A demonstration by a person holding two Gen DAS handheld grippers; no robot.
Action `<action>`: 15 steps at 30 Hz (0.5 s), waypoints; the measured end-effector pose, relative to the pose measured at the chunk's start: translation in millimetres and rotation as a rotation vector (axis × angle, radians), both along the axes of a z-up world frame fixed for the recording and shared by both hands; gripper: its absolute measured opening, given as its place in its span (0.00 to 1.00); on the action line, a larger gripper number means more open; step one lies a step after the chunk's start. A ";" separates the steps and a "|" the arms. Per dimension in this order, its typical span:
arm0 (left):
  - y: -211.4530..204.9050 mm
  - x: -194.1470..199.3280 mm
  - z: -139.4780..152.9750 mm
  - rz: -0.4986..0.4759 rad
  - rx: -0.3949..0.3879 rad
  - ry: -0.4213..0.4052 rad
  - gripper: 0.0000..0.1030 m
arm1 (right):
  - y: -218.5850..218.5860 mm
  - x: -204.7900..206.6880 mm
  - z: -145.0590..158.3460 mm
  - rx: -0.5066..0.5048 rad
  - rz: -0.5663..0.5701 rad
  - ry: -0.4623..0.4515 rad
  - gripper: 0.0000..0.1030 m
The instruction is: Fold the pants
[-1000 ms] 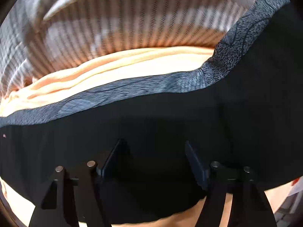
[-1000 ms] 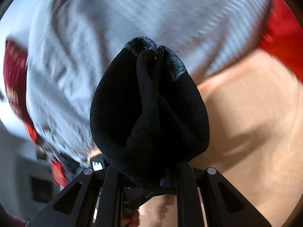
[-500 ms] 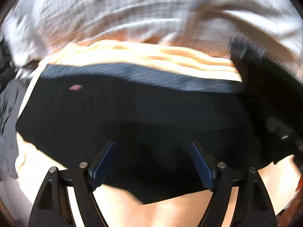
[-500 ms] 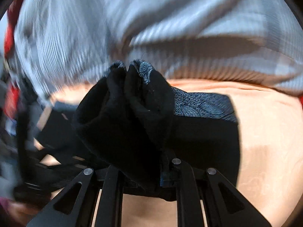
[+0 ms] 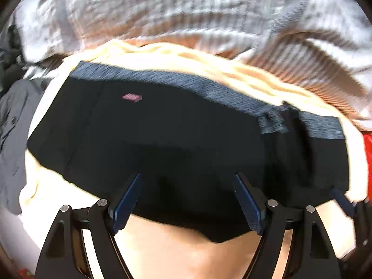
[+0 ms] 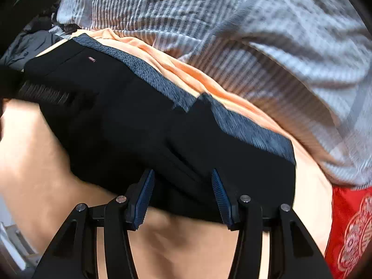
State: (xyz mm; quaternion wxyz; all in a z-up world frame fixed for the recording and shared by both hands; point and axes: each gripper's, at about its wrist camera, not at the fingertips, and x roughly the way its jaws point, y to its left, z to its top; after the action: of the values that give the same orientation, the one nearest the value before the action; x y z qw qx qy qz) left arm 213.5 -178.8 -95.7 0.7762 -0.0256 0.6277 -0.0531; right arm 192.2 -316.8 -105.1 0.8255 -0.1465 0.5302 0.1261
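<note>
The black pants (image 5: 176, 144) lie folded and flat on the peach sheet (image 5: 162, 251), with a grey patterned waistband (image 5: 209, 88) along the far edge and a small pink label (image 5: 132, 97). They also show in the right wrist view (image 6: 139, 121). My left gripper (image 5: 186, 200) is open and empty, its blue pads at the pants' near edge. My right gripper (image 6: 182, 195) is open and empty over the near edge; one of its fingers (image 5: 344, 203) shows at the right of the left wrist view.
A grey-and-white striped blanket (image 6: 255, 34) is bunched behind the pants. A dark grey garment (image 5: 14, 121) lies at the left. A red patterned cloth (image 6: 348, 227) lies at the right. Peach sheet (image 6: 46, 158) lies in front.
My right gripper held a bunched fold of the pants, laid it down on the sheet and opened. The left gripper drew back to the near edge; the pants now lie flat.
</note>
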 end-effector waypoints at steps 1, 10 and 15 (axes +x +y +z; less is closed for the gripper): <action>-7.8 0.8 3.2 -0.027 -0.023 -0.004 0.78 | -13.5 -4.6 2.9 0.025 -0.041 0.018 0.54; -86.5 1.8 -2.7 -0.234 -0.163 0.050 0.78 | -112.4 -5.2 0.1 0.142 -0.335 0.090 0.54; -102.1 -0.3 2.2 -0.250 -0.189 0.053 0.78 | -132.4 2.4 -6.2 0.187 -0.402 0.107 0.54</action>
State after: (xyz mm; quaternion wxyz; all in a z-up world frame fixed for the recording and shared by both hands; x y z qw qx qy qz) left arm 213.2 -280.9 -93.5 0.7408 -0.0215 0.6385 -0.2076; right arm 194.6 -449.2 -111.2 0.8149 0.0463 0.5776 0.0153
